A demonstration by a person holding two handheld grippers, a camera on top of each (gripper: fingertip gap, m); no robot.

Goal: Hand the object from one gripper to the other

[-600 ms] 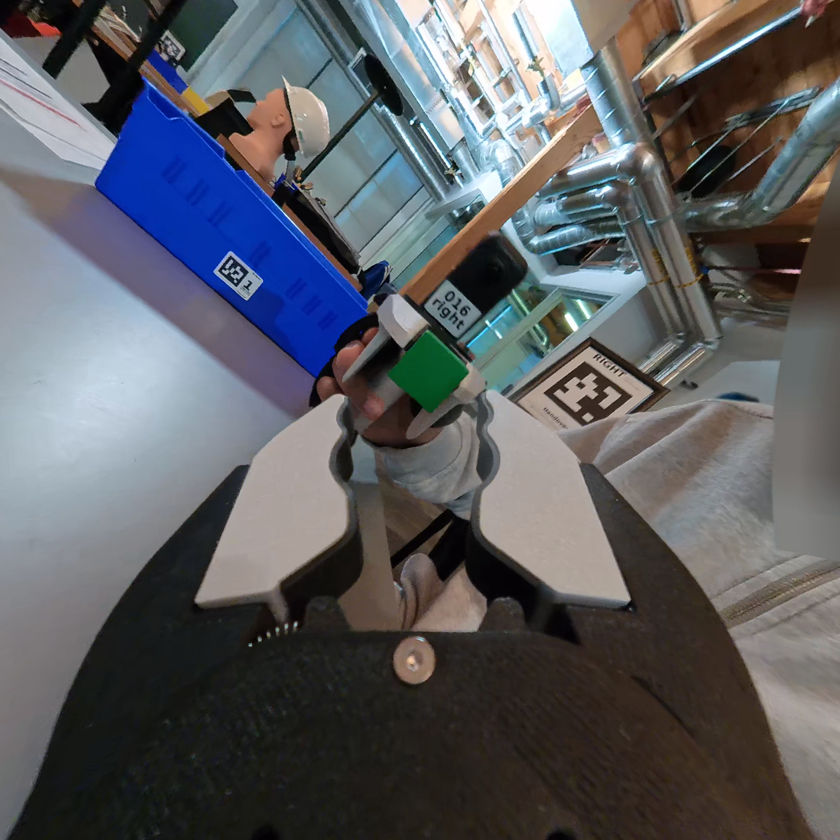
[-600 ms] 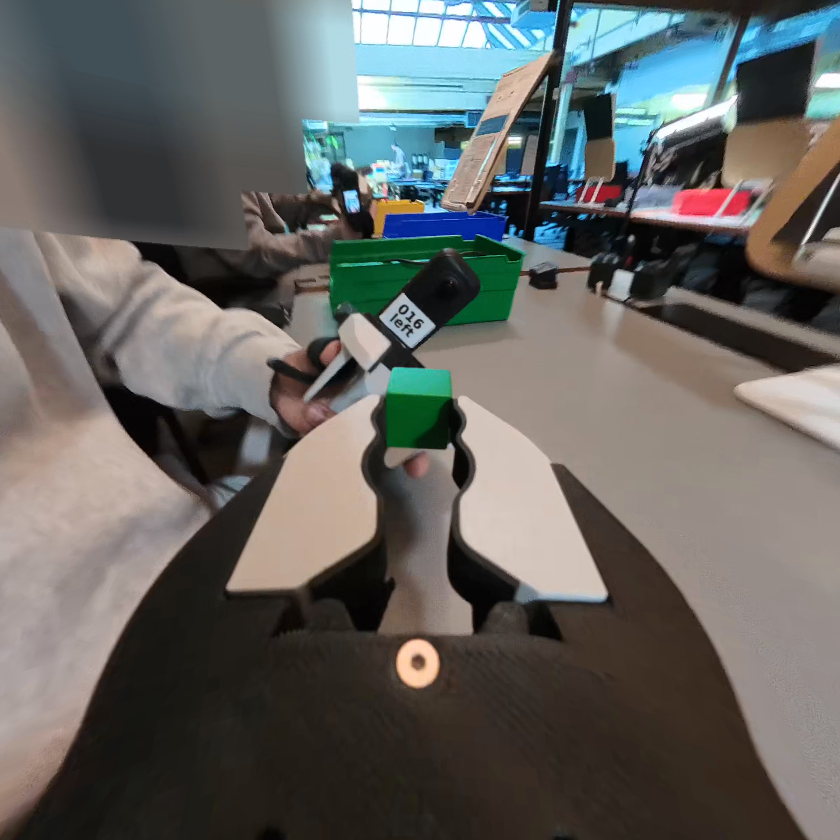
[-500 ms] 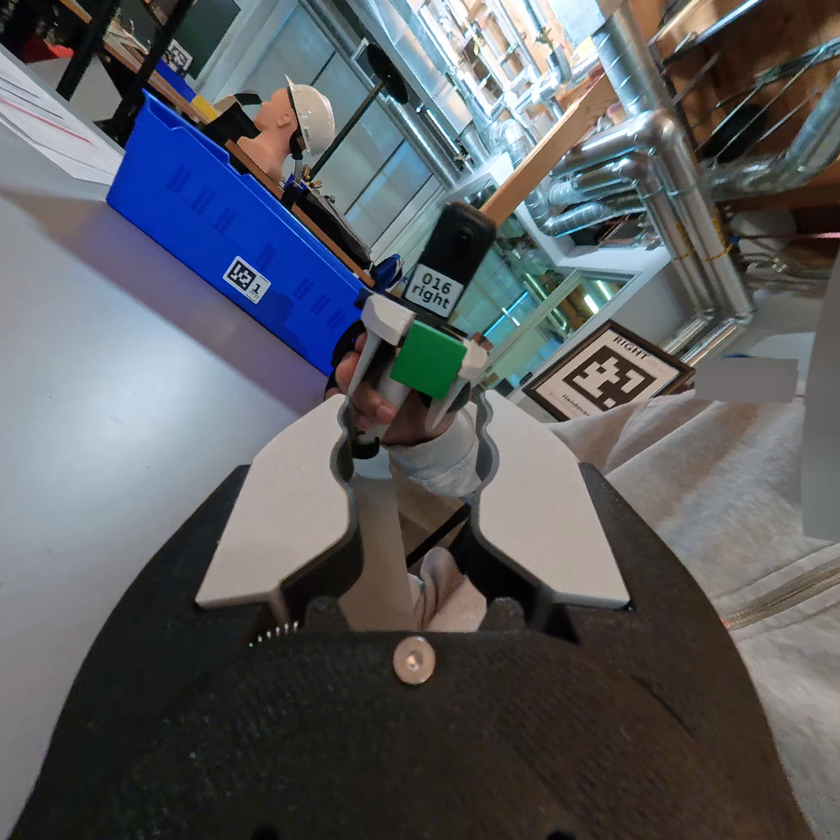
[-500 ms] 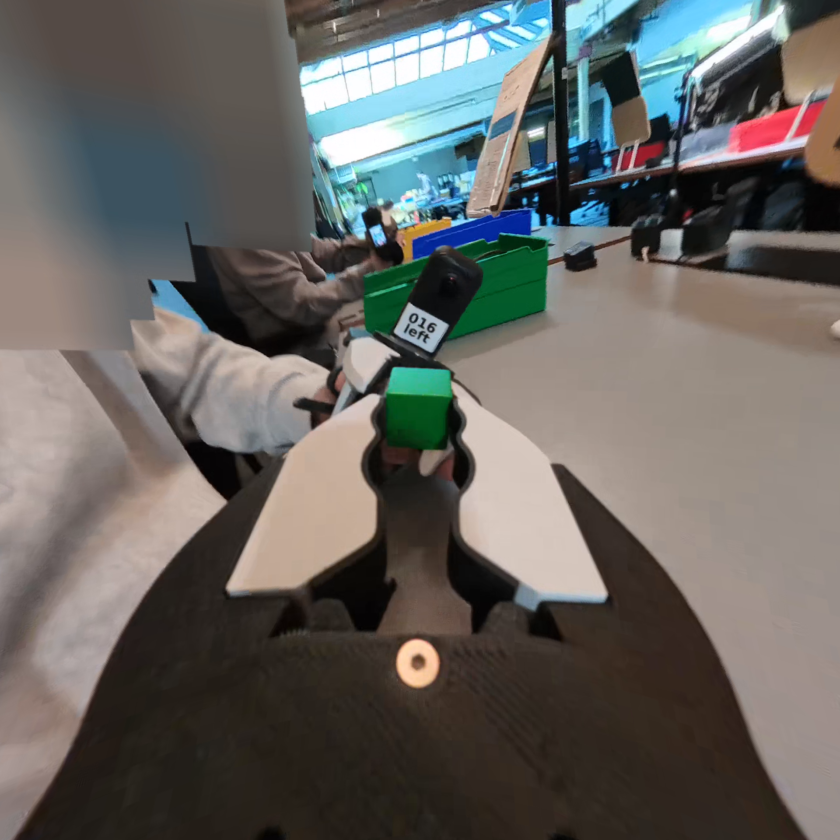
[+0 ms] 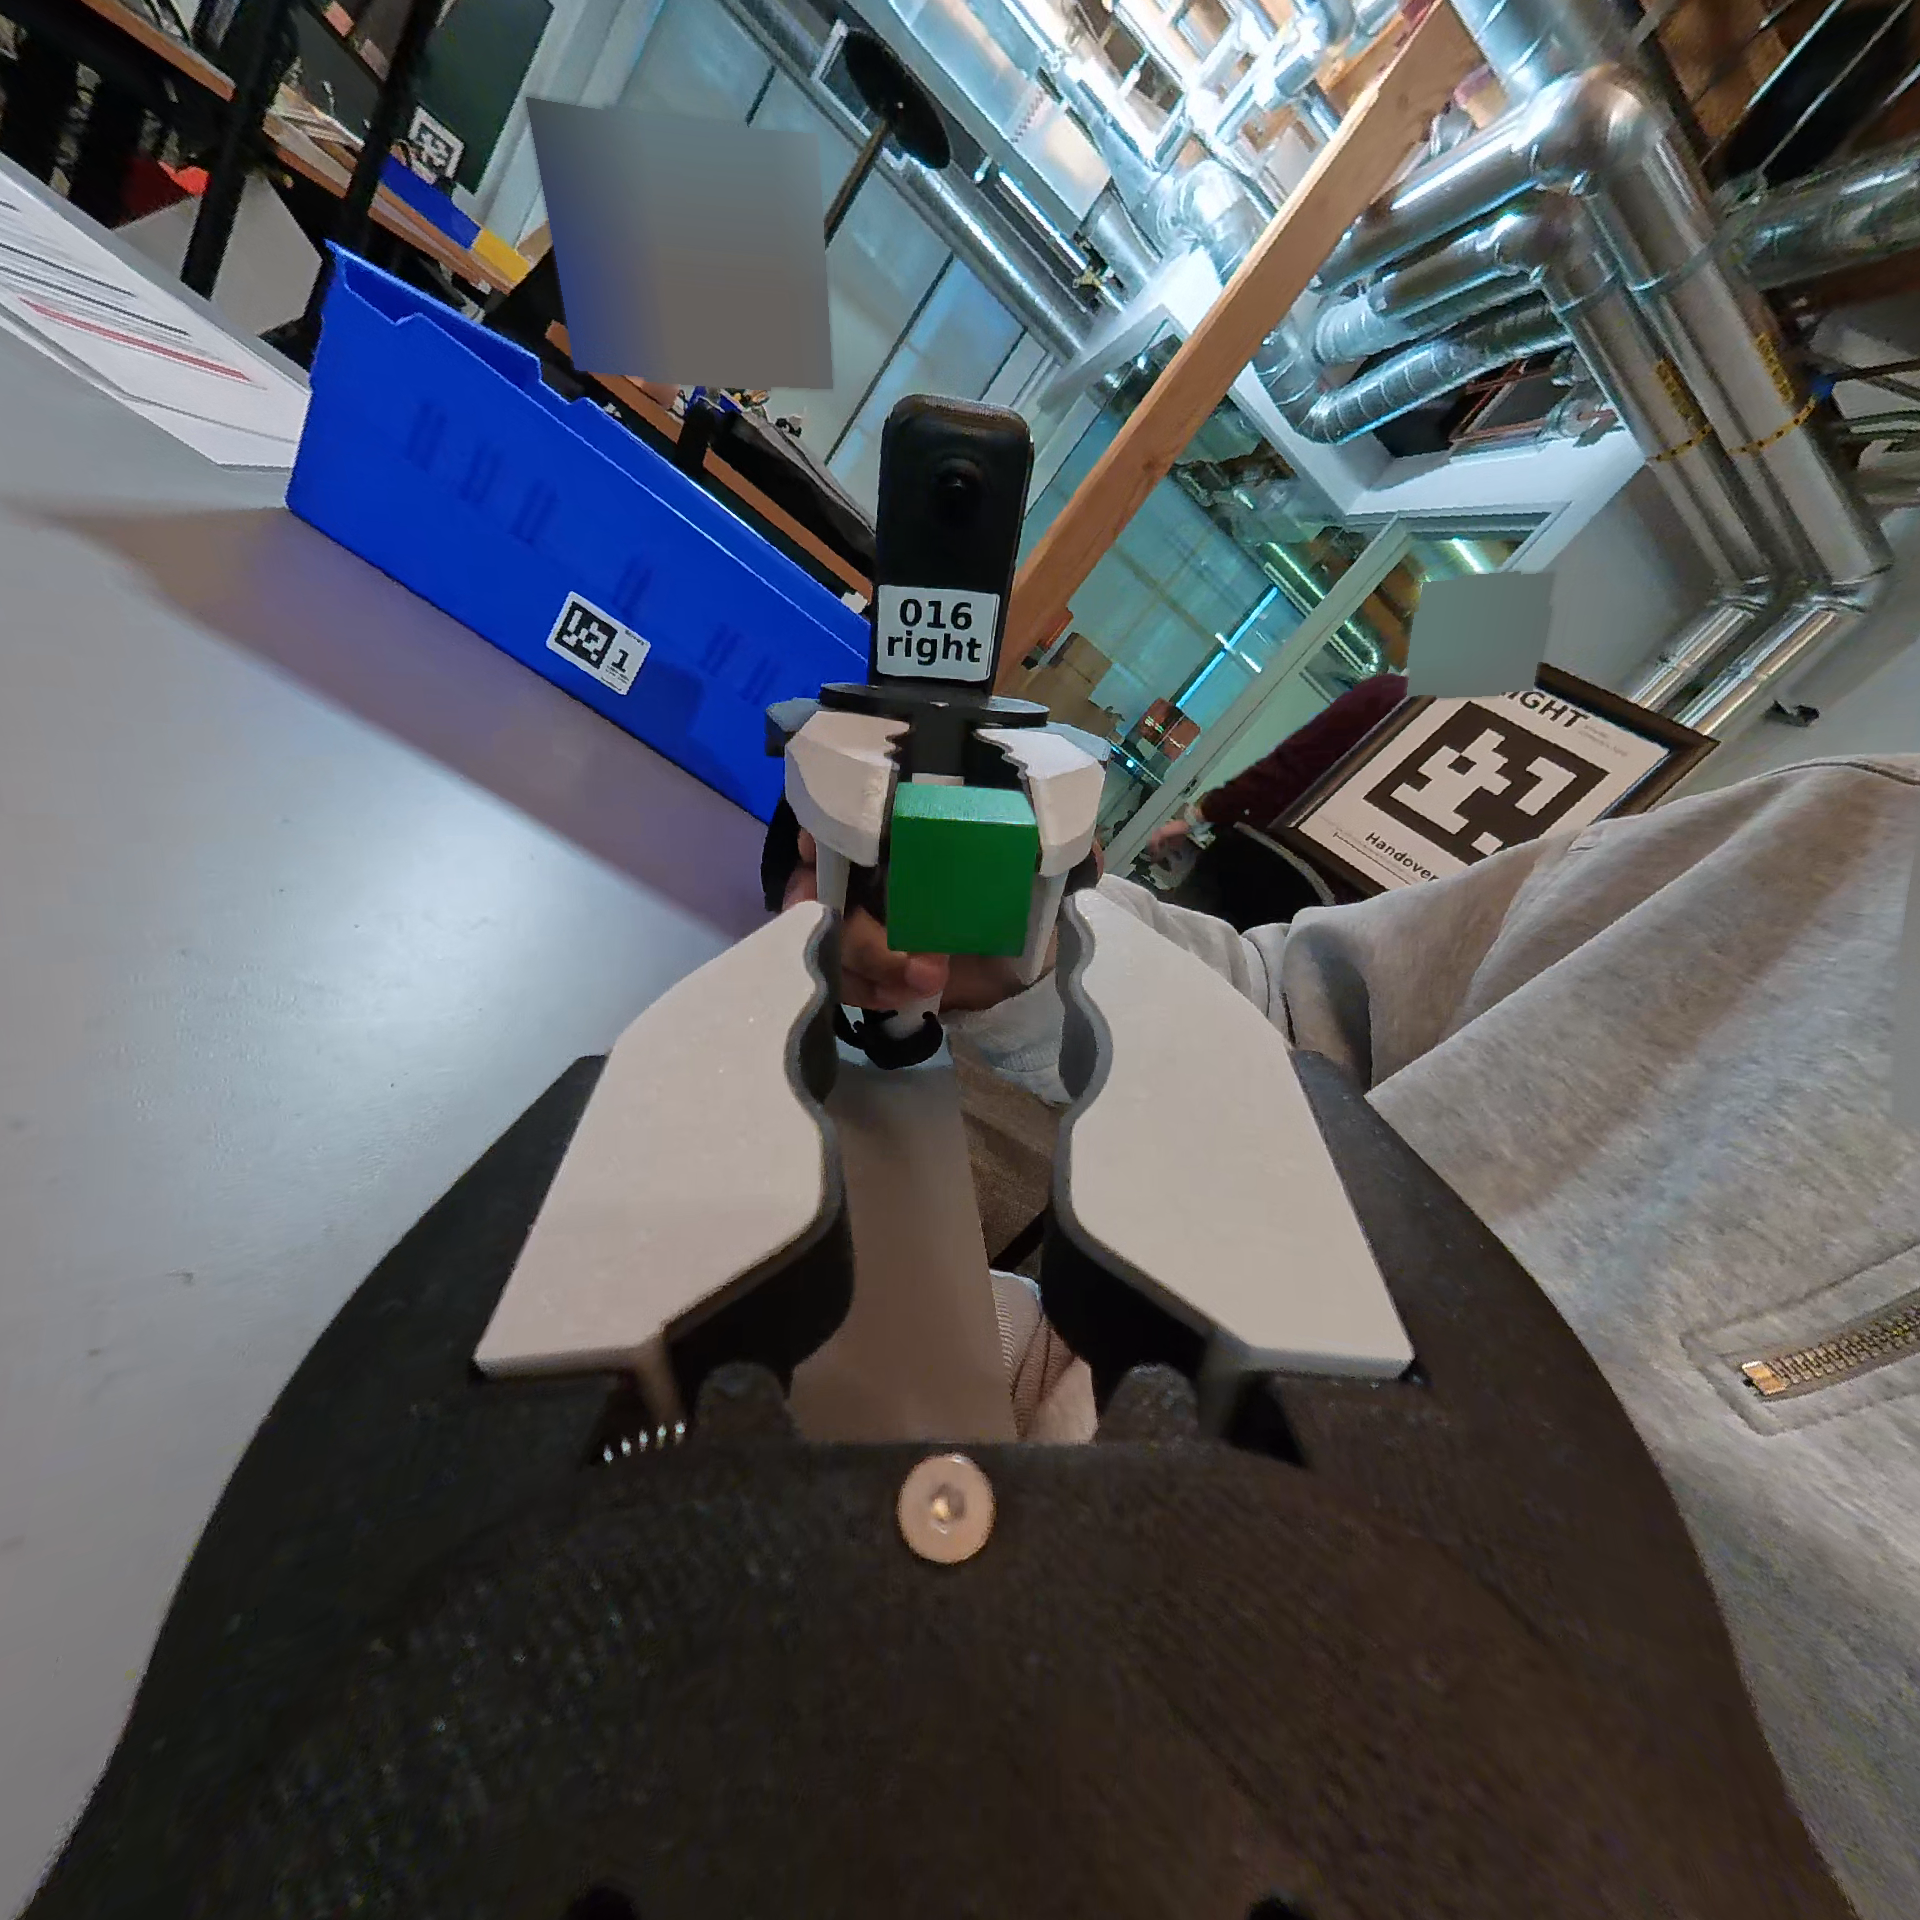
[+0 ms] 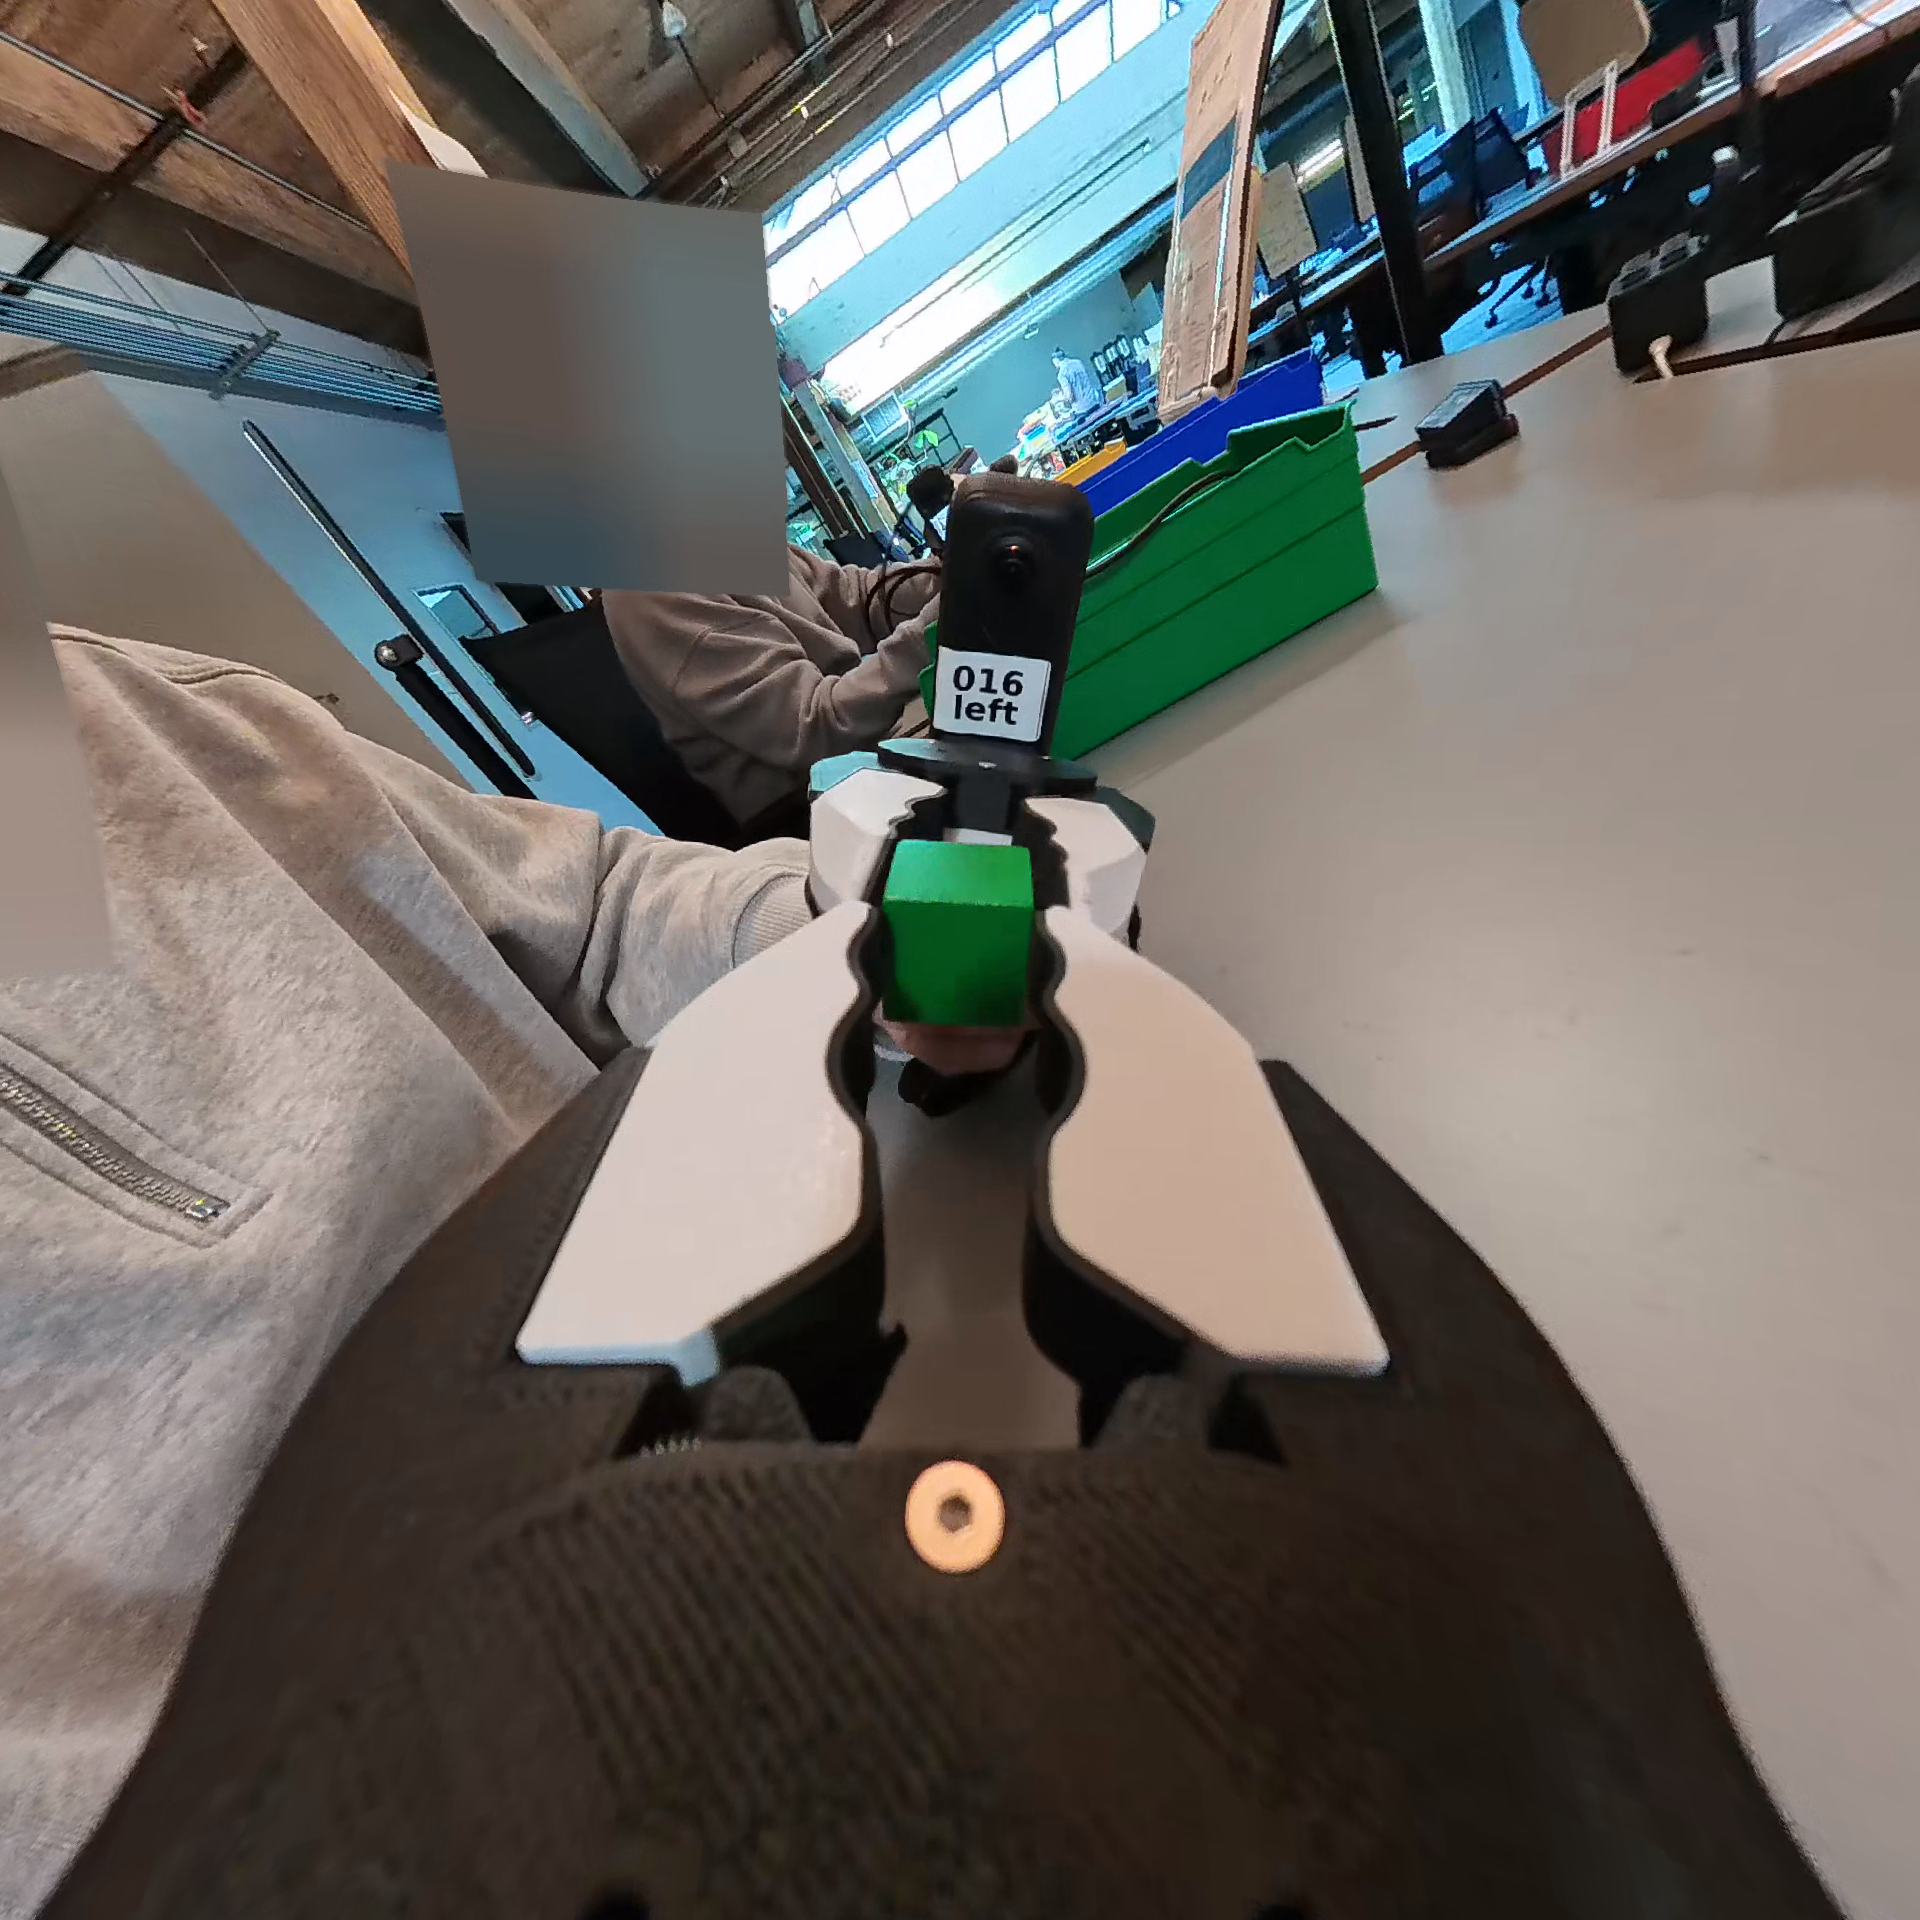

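A green cube [image 6: 956,951] sits clamped between the white fingers of my right gripper [image 6: 956,925], held in the air above the grey table [image 6: 1558,935]. My left gripper [image 6: 982,852] faces it head-on just beyond the cube, its jaws apart on either side of the cube's far end. In the left wrist view the cube [image 5: 966,894] shows at the tips of my open left gripper [image 5: 943,935], held by the right gripper [image 5: 956,862]. The gap between the left fingers is wider than the cube. I cannot tell whether they touch it.
A blue bin [image 5: 582,561] stands on the table [image 5: 260,987] to the left, with a paper sheet [image 5: 125,312] beyond. A green bin [image 6: 1226,582] stands at the back. A black-and-white marker board [image 5: 1475,790] and the holder's grey sleeve [image 5: 1558,1039] are on the right. A seated person [image 6: 748,665] is behind. My left and right fingertips are right by each other.
The two grippers have moved closer and turned to face each other straight on. The cube now sits at the left gripper's open fingertips. The right gripper stays shut on it.
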